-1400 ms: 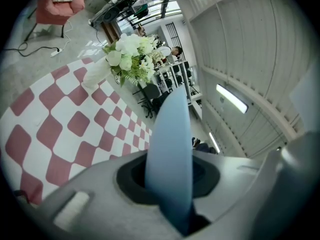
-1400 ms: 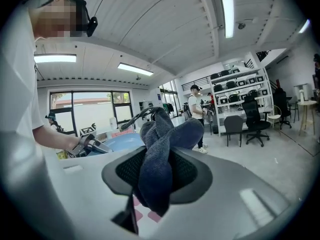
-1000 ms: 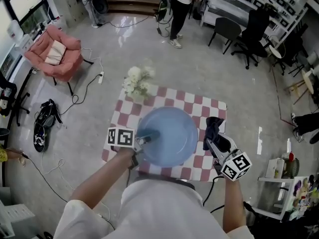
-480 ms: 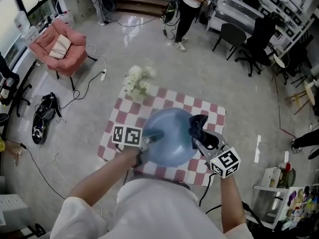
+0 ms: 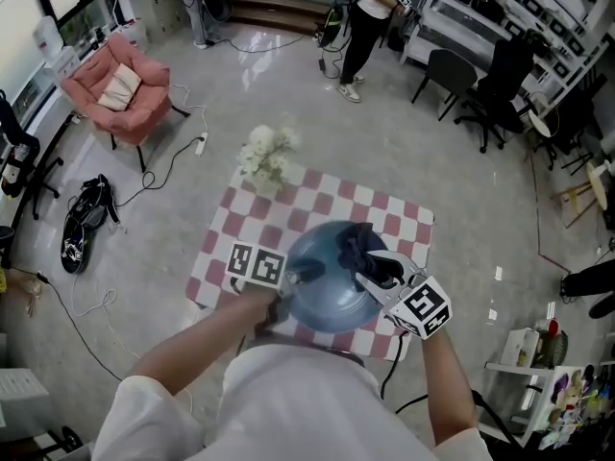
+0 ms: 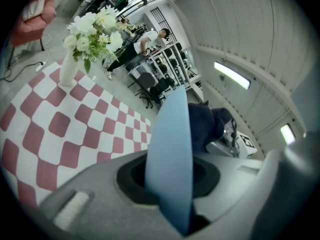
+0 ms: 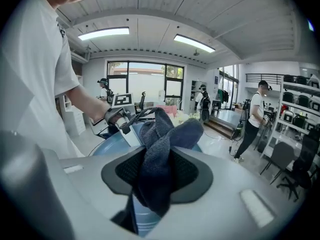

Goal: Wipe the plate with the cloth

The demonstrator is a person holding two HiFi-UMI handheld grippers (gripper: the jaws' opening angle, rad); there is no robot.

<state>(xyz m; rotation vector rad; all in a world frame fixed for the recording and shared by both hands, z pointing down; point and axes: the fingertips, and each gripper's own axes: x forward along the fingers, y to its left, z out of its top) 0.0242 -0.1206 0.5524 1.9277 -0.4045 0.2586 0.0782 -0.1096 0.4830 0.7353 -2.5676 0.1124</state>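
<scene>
A light blue plate (image 5: 327, 281) is held up above the checked table, gripped at its left rim by my left gripper (image 5: 288, 275), which is shut on it. In the left gripper view the plate (image 6: 170, 154) stands edge-on between the jaws. My right gripper (image 5: 377, 275) is shut on a dark blue cloth (image 5: 360, 243), and the cloth lies against the plate's right part. The right gripper view shows the cloth (image 7: 160, 159) bunched between the jaws, with the plate (image 7: 112, 141) just behind it.
A red-and-white checked tablecloth (image 5: 240, 233) covers a small table. A vase of white flowers (image 5: 264, 157) stands at its far left corner. A pink armchair (image 5: 120, 89) is at the far left, office chairs (image 5: 480, 84) and shelves at the far right. People (image 5: 370, 12) stand at the back.
My right gripper has carried the cloth leftward from beside the plate onto its surface. The plate has been lifted and tilted nearer to me by the left gripper.
</scene>
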